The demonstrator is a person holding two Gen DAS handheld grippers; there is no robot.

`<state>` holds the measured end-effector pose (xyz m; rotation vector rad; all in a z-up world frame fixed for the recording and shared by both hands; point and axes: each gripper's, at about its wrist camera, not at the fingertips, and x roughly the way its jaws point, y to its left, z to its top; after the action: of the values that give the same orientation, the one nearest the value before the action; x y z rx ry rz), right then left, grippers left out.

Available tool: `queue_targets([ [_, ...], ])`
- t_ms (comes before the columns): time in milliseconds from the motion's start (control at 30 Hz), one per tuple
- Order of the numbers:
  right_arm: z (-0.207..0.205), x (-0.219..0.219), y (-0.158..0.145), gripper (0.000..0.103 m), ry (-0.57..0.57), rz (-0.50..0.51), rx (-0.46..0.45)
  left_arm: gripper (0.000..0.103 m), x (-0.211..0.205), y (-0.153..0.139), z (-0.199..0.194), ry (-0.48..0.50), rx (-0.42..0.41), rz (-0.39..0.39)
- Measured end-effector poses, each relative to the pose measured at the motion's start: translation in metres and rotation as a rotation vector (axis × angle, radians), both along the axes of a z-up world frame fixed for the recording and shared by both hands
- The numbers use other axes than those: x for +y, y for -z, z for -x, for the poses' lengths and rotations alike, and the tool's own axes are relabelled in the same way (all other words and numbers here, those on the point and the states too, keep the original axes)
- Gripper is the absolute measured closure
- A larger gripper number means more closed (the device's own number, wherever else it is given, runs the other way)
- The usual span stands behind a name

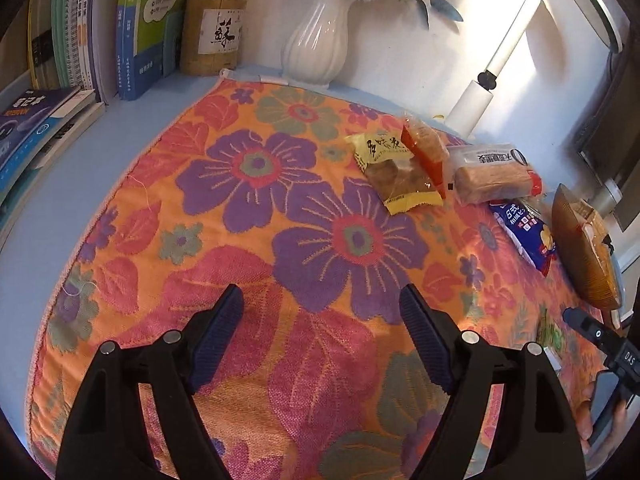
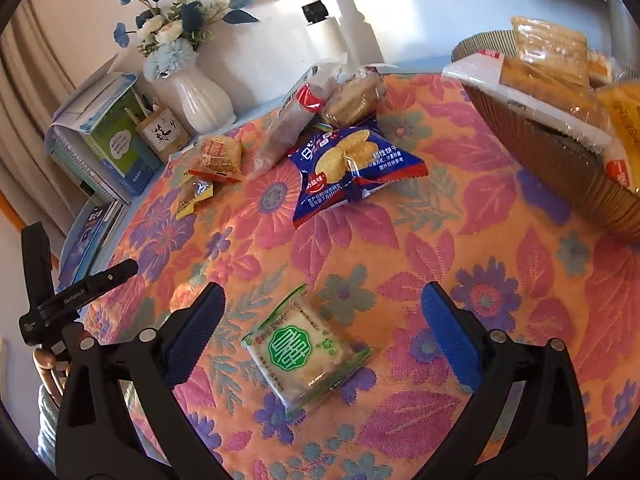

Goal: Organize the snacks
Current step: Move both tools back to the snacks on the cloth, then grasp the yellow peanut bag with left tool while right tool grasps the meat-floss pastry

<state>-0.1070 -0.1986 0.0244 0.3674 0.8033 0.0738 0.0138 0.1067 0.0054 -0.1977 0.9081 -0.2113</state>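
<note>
Snack packets lie on a floral cloth (image 1: pixel 248 208). In the left wrist view a yellow packet (image 1: pixel 394 174), a red packet (image 1: pixel 426 152), a clear bread packet (image 1: pixel 494 178) and a blue biscuit packet (image 1: pixel 524 232) lie far right, beside a brown basket (image 1: pixel 580 248). My left gripper (image 1: pixel 322 300) is open and empty over bare cloth. In the right wrist view a green-and-white packet (image 2: pixel 306 350) lies between the fingers of my open right gripper (image 2: pixel 324 300). The blue packet (image 2: pixel 352 166) lies beyond it. The basket (image 2: pixel 552 160) at upper right holds several packets.
A white vase (image 1: pixel 316 44) with blue flowers, a pen holder (image 1: pixel 212 38) and books (image 1: pixel 100 36) stand along the back. A white lamp post (image 1: pixel 480 88) rises at back right. The other gripper's handle (image 2: pixel 76 288) shows at left in the right wrist view.
</note>
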Motion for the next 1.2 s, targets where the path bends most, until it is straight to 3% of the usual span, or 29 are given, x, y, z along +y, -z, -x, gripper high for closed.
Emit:
queue_targets([
  [200,-0.004,0.002,0.003,0.003,-0.001,0.006,0.016,0.024,0.001,0.002,-0.001,-0.009,0.005,0.006],
  [300,-0.002,0.002,0.002,0.003,0.001,0.002,0.018,0.024,-0.004,0.003,-0.002,-0.008,0.007,-0.033],
  [333,-0.002,0.001,0.001,0.003,0.001,-0.023,0.029,0.024,-0.009,0.002,-0.002,-0.013,0.012,-0.073],
  [400,0.000,-0.001,-0.004,0.003,-0.029,-0.211,0.055,0.024,-0.021,-0.004,-0.001,0.002,0.031,-0.145],
  [433,-0.002,0.003,-0.013,0.003,-0.049,-0.251,0.063,0.024,-0.023,-0.011,0.001,0.019,0.026,-0.139],
  [500,-0.010,0.015,-0.038,0.003,-0.063,-0.201,0.063,0.023,-0.030,-0.039,0.006,0.055,-0.030,-0.128],
  [600,-0.035,0.031,-0.078,0.003,-0.081,-0.122,0.043,0.005,-0.040,-0.093,0.007,0.109,-0.185,-0.136],
  [700,-0.070,0.049,-0.108,0.003,-0.084,-0.032,-0.001,0.005,-0.048,-0.106,-0.014,0.139,-0.189,-0.152],
  [833,-0.127,0.068,-0.107,0.017,-0.120,0.006,0.028,0.006,-0.066,-0.069,-0.061,0.186,-0.133,-0.213],
  [900,-0.160,0.067,-0.090,0.019,-0.108,-0.013,0.089,0.006,-0.069,-0.042,-0.085,0.201,-0.064,-0.171],
  [1033,-0.202,0.066,-0.049,0.021,-0.140,-0.137,0.205,0.006,-0.071,-0.016,-0.113,0.191,-0.003,-0.090],
  [1200,-0.227,0.084,-0.026,0.021,-0.178,-0.124,0.251,0.006,-0.080,0.003,-0.131,0.197,0.032,-0.104],
])
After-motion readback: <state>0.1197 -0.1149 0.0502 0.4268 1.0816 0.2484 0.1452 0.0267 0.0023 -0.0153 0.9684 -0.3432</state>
